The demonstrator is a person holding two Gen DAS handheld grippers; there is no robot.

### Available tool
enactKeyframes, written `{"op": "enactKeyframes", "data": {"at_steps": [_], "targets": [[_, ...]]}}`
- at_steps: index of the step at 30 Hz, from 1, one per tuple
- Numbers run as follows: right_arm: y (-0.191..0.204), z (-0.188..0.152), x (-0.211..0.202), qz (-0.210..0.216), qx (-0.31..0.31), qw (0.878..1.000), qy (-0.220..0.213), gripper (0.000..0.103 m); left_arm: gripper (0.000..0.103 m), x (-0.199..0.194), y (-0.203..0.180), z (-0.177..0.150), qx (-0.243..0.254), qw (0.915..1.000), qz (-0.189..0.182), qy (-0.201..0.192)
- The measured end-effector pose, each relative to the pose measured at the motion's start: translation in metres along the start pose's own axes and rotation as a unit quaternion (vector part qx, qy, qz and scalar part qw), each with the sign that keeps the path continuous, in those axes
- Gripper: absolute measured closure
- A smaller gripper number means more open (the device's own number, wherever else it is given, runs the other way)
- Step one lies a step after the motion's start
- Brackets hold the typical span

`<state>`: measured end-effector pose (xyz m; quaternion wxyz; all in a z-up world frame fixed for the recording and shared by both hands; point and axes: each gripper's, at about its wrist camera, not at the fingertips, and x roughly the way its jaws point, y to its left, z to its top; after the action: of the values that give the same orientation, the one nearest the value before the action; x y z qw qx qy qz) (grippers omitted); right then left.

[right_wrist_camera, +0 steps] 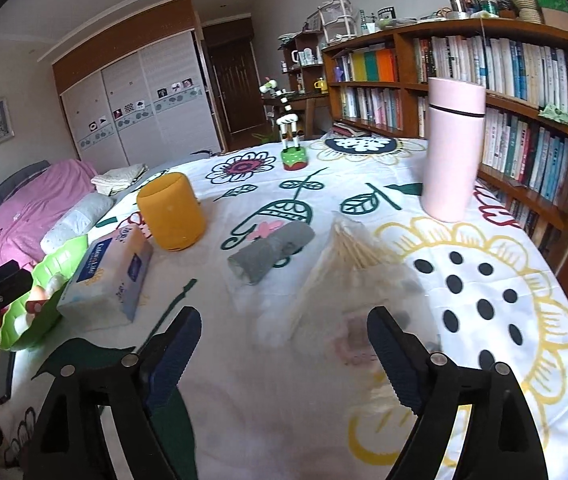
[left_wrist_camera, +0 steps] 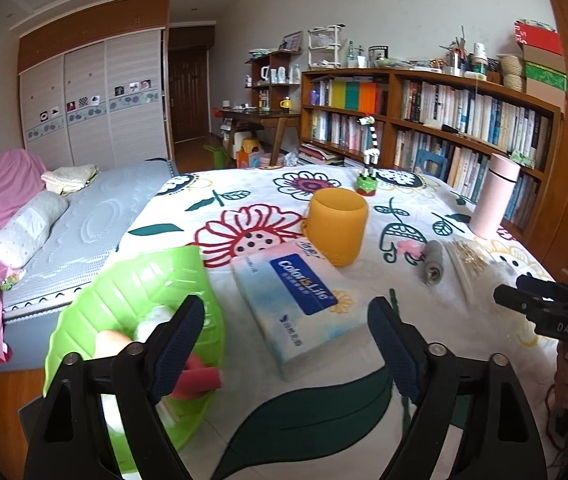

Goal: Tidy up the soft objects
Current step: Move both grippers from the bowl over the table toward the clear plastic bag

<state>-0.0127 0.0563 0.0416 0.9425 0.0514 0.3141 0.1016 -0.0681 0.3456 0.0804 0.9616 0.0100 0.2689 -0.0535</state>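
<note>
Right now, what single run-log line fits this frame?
left gripper: open, empty | right gripper: open, empty | green tray: holds soft items | grey roll: on tablecloth | tissue pack: beside tray

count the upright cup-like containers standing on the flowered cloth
2. The orange cup stands beside the tissue pack, toward the left. The pink bottle stands at the right edge near the bookshelf. None looks hidden.
</note>
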Motion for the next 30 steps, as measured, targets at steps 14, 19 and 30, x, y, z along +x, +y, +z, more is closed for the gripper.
{"op": "enactKeyframes", "data": {"at_steps": [14,19,30], "targets": [[-0.030,-0.008,0.017,-0.057,-0.009,0.998,0.041,0.003,0.015,0.011,-0.034,-0.001,0.035,0.9988,-0.030,0.017],[-0.036,-0.007,0.026,-0.066,-0.006,0.995,0.068,0.003,0.015,0.016,-0.040,-0.001,0.040,0.9982,-0.039,0.024],[-0.039,-0.010,0.040,-0.052,-0.009,0.993,0.109,0.009,0.015,0.025,-0.057,0.006,0.056,0.9967,-0.052,0.028]]}}
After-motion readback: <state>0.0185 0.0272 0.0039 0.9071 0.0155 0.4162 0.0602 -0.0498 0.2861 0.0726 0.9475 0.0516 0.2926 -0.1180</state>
